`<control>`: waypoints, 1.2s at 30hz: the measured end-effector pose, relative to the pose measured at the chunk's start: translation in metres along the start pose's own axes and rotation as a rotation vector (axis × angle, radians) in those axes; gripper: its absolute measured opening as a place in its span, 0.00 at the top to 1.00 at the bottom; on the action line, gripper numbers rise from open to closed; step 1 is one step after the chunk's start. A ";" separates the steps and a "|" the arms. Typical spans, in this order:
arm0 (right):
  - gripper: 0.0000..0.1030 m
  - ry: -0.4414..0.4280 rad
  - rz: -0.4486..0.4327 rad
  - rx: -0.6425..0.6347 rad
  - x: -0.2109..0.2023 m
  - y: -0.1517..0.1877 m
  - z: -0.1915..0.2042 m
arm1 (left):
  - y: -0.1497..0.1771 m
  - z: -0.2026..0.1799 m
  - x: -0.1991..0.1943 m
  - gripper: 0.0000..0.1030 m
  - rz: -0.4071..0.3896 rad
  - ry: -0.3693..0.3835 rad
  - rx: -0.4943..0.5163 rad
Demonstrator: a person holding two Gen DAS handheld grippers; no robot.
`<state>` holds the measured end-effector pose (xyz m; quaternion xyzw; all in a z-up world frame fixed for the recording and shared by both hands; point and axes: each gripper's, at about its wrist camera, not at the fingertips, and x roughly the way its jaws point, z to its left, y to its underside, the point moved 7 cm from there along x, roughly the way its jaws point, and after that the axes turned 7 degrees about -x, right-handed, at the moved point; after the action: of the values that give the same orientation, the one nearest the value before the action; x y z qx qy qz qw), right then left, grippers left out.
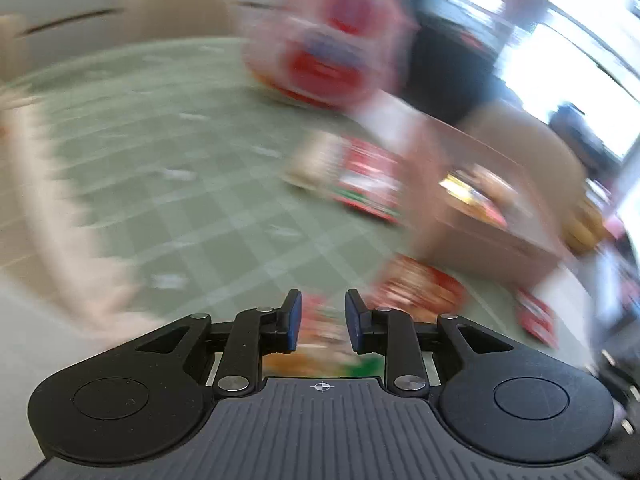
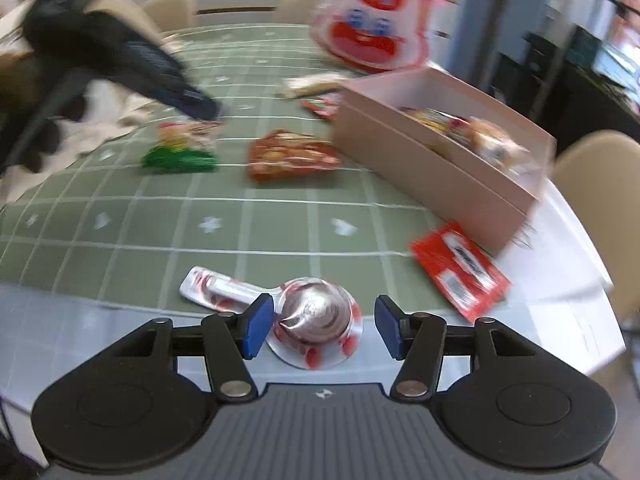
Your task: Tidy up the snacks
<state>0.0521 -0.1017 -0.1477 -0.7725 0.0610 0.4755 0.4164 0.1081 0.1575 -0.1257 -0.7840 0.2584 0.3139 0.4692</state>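
My left gripper (image 1: 323, 320) is open over a green-and-orange snack bag (image 1: 324, 344); in the right wrist view the same gripper (image 2: 120, 64) hovers above that bag (image 2: 182, 146). My right gripper (image 2: 324, 326) is open around a silver-and-red spoon-shaped candy pack (image 2: 308, 316) at the table's near edge. A pink box (image 2: 420, 164) holds several snacks. A red-orange bag (image 2: 290, 154), a red packet (image 2: 460, 270) and a big red-and-white face bag (image 2: 374, 36) lie around it.
The table has a green checked cloth (image 2: 240, 216). A pale packet (image 2: 312, 84) and a small red pack (image 2: 324, 106) lie behind the box. Beige chairs (image 2: 600, 184) stand around. The left wrist view is heavily blurred.
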 end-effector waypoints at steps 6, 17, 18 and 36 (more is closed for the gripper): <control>0.45 0.006 0.007 0.152 0.005 0.008 -0.017 | 0.009 0.023 0.019 0.72 0.056 -0.042 -0.190; 0.42 0.048 -0.008 0.088 0.001 0.019 -0.009 | 0.053 -0.085 0.023 0.67 0.096 0.087 0.360; 0.42 0.070 -0.008 0.088 0.001 0.020 -0.013 | 0.053 -0.084 0.020 0.67 0.086 0.072 0.348; 0.39 0.182 -0.025 0.275 0.001 0.031 -0.041 | 0.090 -0.124 0.007 0.68 0.109 -0.003 0.391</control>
<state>0.0652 -0.1508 -0.1583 -0.7489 0.1533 0.3853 0.5169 0.0806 0.0071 -0.1382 -0.6622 0.3558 0.2840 0.5952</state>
